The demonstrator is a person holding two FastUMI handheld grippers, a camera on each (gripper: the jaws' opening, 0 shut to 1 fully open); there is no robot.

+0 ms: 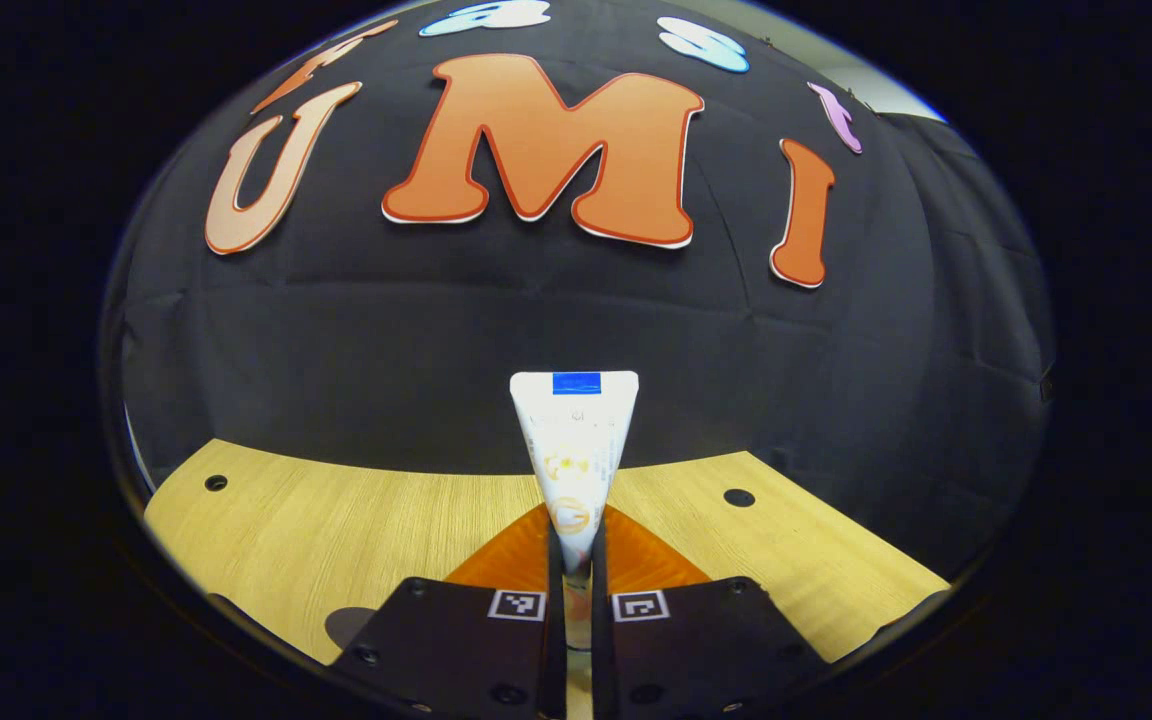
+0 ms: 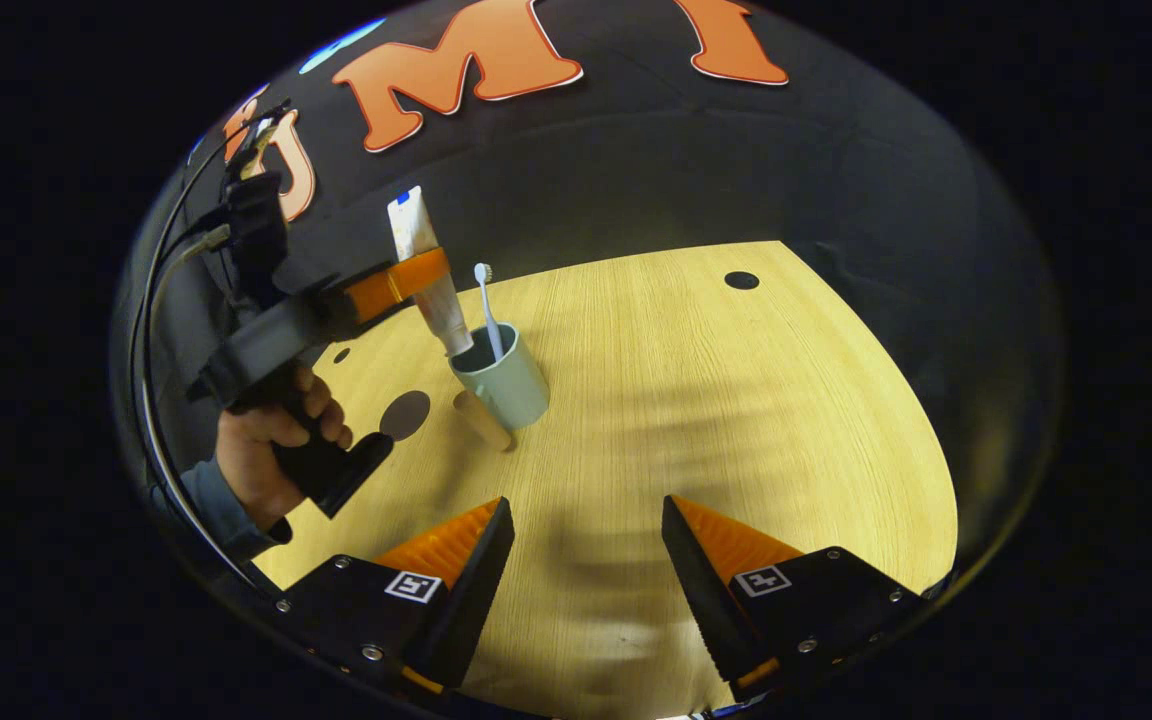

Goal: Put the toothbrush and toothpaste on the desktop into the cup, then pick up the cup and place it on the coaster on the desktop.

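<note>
A desk (image 2: 736,400) of pale, yellowish wood with a fine straight grain is taking up the lower part of both views, its far edge running up against the booth's black cloth wall (image 1: 386,330). Several small dark round holes are showing in the desktop, one (image 2: 741,280) near the far edge in the right gripper view and two others (image 1: 739,497) toward the back in the left gripper view. The cloth is hanging slightly creased (faint folds are catching the light). Soft shadows are lying across the wood, and a strip of lighter surface (image 1: 866,85) is peeking above the cloth's upper edge.
</note>
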